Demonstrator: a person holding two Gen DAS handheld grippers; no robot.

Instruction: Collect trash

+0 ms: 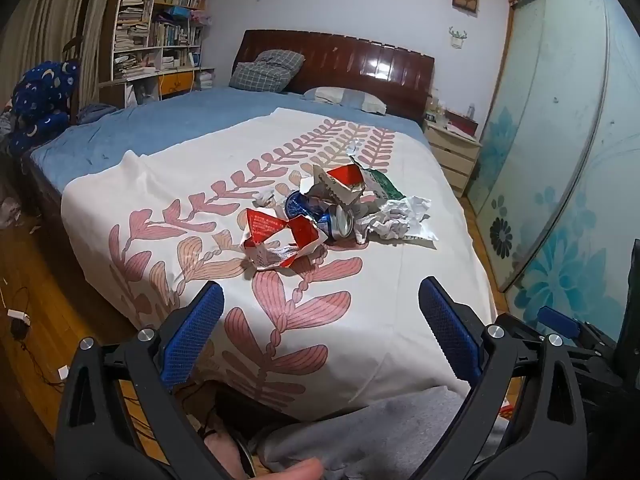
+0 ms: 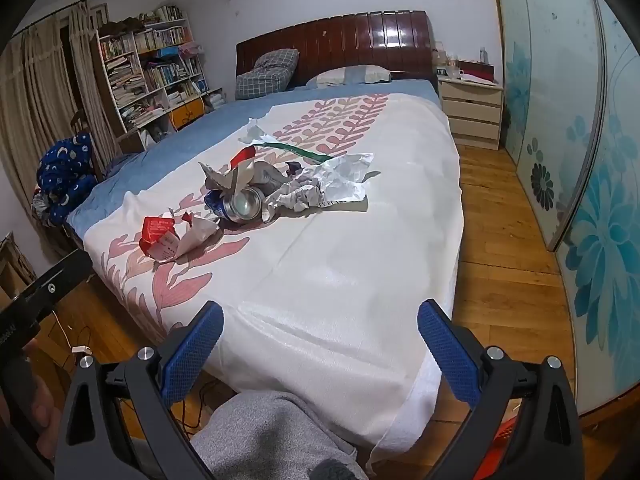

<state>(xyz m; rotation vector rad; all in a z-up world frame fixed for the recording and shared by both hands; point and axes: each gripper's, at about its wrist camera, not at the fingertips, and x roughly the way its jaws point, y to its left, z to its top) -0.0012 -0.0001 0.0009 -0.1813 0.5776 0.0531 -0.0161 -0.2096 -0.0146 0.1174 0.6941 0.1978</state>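
bed (image 1: 120,136) fills both views, blue sheet with a white leaf-print cover (image 1: 328,320) spread over the near part. dark wood headboard (image 1: 360,60) at the far end, bookshelf (image 1: 160,32) left of it, nightstand (image 1: 452,152) right, sliding floral wardrobe doors (image 1: 560,160) along the right wall. trash pile (image 1: 340,204) sits on the cover around mid-bed: crumpled white paper (image 1: 396,220) on its right side, torn red-and-white carton (image 1: 280,240) nearest the camera, a second torn carton (image 1: 340,184) behind, dented blue can (image 1: 338,222) lying on its side between them. left gripper (image 1: 320,320) jaws wide apart, nothing between them, well short of the pile. right gripper (image 2: 320,336) same: spread wide, empty, over the bed's near edge. grey trouser leg (image 2: 264,436) under both.
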